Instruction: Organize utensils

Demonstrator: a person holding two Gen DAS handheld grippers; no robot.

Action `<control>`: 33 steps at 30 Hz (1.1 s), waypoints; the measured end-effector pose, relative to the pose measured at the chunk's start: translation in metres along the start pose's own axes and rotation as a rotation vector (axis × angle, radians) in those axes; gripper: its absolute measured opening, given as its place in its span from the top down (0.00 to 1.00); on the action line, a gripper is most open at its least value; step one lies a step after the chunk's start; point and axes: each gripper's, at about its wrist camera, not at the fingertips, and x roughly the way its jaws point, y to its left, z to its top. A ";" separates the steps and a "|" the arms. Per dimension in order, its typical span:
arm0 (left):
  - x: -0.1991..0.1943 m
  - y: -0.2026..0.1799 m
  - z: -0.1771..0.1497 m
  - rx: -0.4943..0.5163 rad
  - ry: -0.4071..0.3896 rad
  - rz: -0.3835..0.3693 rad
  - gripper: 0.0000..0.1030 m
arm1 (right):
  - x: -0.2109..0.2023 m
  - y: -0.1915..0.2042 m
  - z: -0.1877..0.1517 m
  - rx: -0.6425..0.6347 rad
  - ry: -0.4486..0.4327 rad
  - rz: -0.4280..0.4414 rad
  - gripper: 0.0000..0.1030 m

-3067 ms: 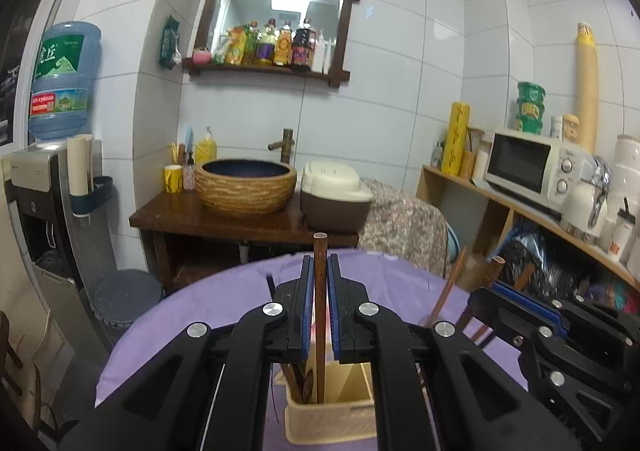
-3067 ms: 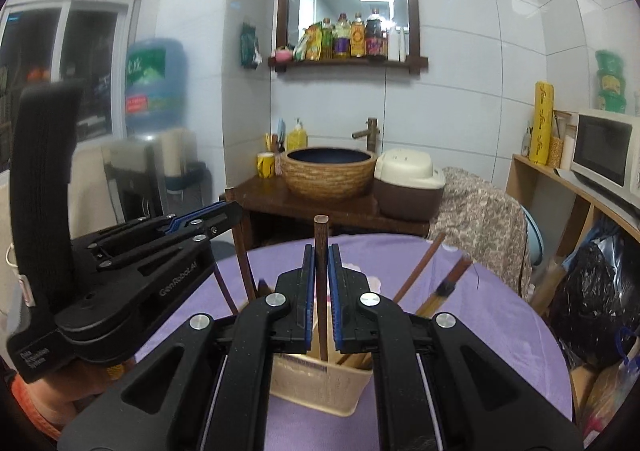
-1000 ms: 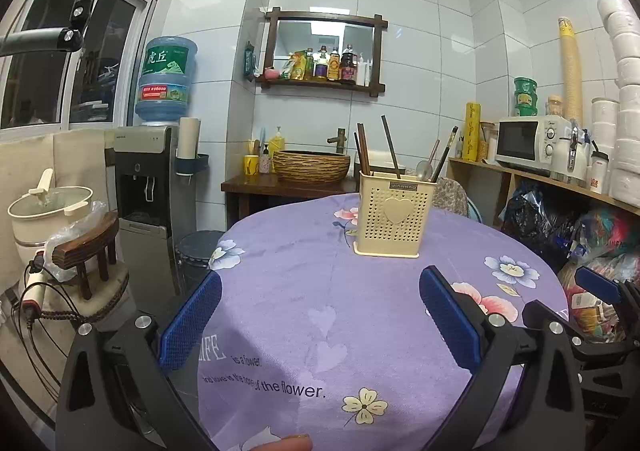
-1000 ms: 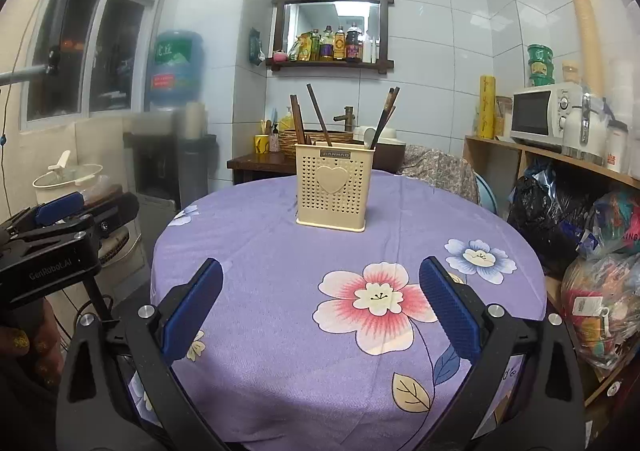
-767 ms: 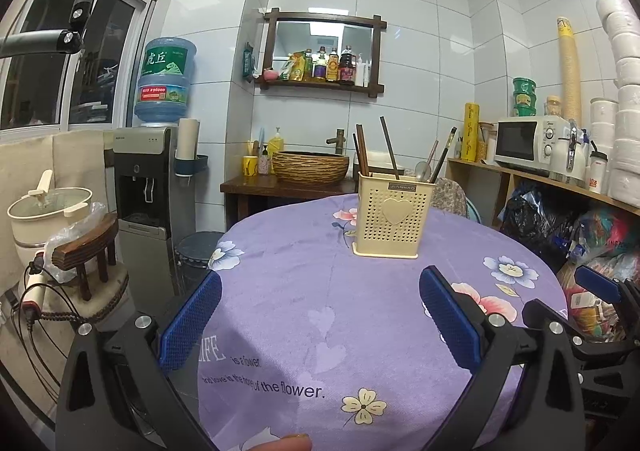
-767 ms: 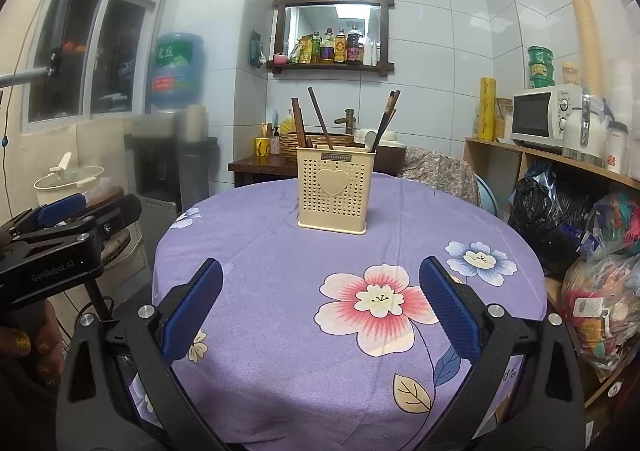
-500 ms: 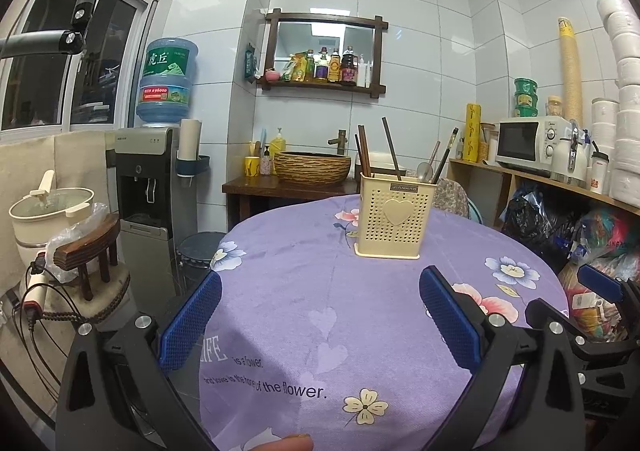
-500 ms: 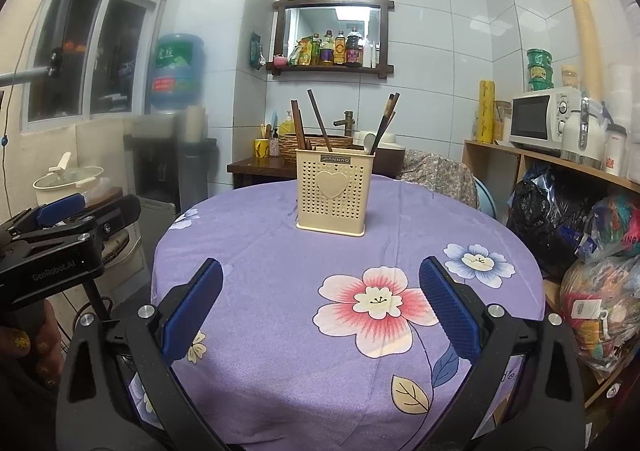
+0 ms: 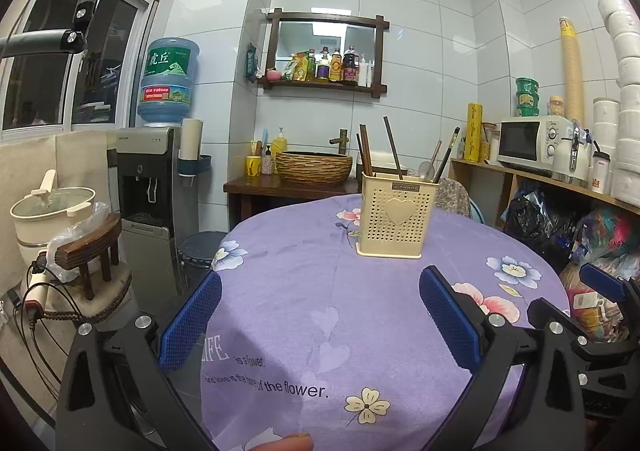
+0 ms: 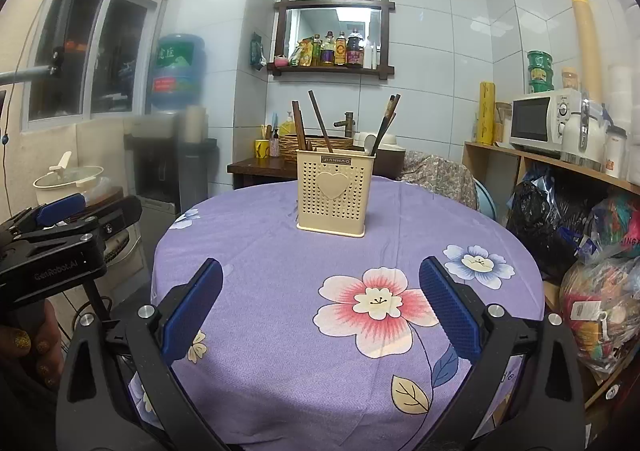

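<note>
A cream perforated utensil holder (image 9: 396, 221) (image 10: 334, 195) with a heart on its front stands upright on the round table's purple flowered cloth (image 9: 320, 299) (image 10: 304, 275). Dark chopsticks (image 9: 365, 149) (image 10: 299, 125) and a spoon (image 9: 426, 170) stick up out of it. My left gripper (image 9: 320, 325) is open near the table's front edge, well short of the holder, with nothing between its blue pads (image 9: 190, 321). My right gripper (image 10: 320, 317) is also open and empty. The left gripper's body (image 10: 52, 251) shows at the left of the right wrist view.
A water dispenser (image 9: 154, 187) and a pot (image 9: 50, 211) stand to the left. Behind the table is a wooden stand with a woven basin (image 9: 314, 167). Shelves at the right carry a microwave (image 9: 534, 143) above bags (image 10: 600, 291). A hand (image 10: 28, 347) holds the left gripper.
About three seconds ago both grippers were shut on chopsticks over the holder. They have since let go, opened wide and pulled back. Over the last second almost nothing moves.
</note>
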 end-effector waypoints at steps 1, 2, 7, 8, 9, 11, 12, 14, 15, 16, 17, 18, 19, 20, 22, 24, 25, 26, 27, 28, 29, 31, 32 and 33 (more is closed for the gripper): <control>0.000 0.000 0.000 0.000 0.000 0.001 0.05 | 0.000 0.000 0.000 0.000 0.001 0.001 0.06; 0.000 0.000 0.000 0.001 0.000 -0.001 0.05 | 0.000 0.000 0.000 0.000 0.001 0.001 0.06; 0.000 0.000 0.000 0.000 0.001 -0.001 0.05 | 0.000 0.000 0.000 -0.001 0.002 0.002 0.06; 0.000 0.000 0.000 0.000 0.001 -0.001 0.05 | 0.000 0.000 0.000 -0.001 0.002 0.003 0.06; 0.000 0.000 0.000 0.001 0.001 -0.001 0.05 | 0.000 0.000 0.000 -0.001 0.003 0.003 0.06; 0.000 0.000 0.000 0.001 0.001 0.001 0.05 | 0.000 0.000 0.000 0.000 0.004 0.003 0.06; 0.000 0.000 0.000 0.001 0.001 0.001 0.05 | 0.000 0.000 0.000 -0.001 0.003 0.004 0.06; 0.000 -0.001 0.000 0.002 0.001 0.001 0.05 | 0.000 0.000 0.000 -0.001 0.002 0.003 0.06; 0.000 -0.001 0.000 0.002 0.001 0.002 0.05 | 0.000 0.000 0.000 -0.001 0.002 0.003 0.06; 0.000 -0.001 0.000 0.001 0.001 0.002 0.05 | 0.000 0.001 0.000 0.000 0.003 0.003 0.06; 0.000 -0.001 0.000 0.000 0.002 0.001 0.05 | 0.000 0.000 0.000 -0.001 0.003 0.003 0.06; 0.001 -0.001 -0.001 0.000 0.003 0.001 0.05 | 0.000 0.000 0.000 -0.001 0.003 0.003 0.06; 0.001 -0.001 -0.001 0.001 0.003 0.002 0.05 | 0.000 0.000 0.000 -0.001 0.002 0.003 0.06; 0.001 -0.001 -0.001 0.001 0.003 0.002 0.05 | 0.000 0.000 0.000 -0.001 0.003 0.003 0.06; 0.000 -0.001 -0.001 0.003 0.003 0.000 0.05 | 0.000 0.000 0.000 -0.001 0.002 0.002 0.06; 0.001 -0.001 -0.001 0.001 0.002 0.001 0.05 | 0.000 0.000 0.000 -0.001 0.003 0.002 0.06; 0.001 -0.001 -0.001 0.001 0.003 0.001 0.05 | 0.000 0.000 0.000 -0.001 0.003 0.002 0.06; 0.001 -0.001 -0.001 0.001 0.003 0.001 0.05 | 0.000 -0.001 0.000 -0.001 0.003 0.003 0.06; 0.001 -0.001 0.000 0.001 0.003 0.002 0.05 | 0.000 -0.001 0.000 -0.001 0.003 0.003 0.06; 0.001 -0.001 -0.001 0.001 0.003 0.003 0.05 | 0.000 -0.001 0.000 -0.001 0.002 0.002 0.06; 0.001 -0.001 -0.002 0.002 0.003 0.003 0.05 | 0.000 -0.001 0.000 -0.001 0.003 0.002 0.06; 0.001 -0.001 -0.002 0.002 0.004 0.002 0.05 | 0.000 -0.001 0.000 -0.001 0.004 0.003 0.06; 0.001 -0.001 -0.002 0.002 0.005 0.002 0.05 | 0.000 -0.001 0.000 0.000 0.003 0.003 0.06; 0.000 -0.001 -0.002 0.001 0.004 0.000 0.05 | 0.000 -0.001 0.000 0.000 0.004 0.003 0.06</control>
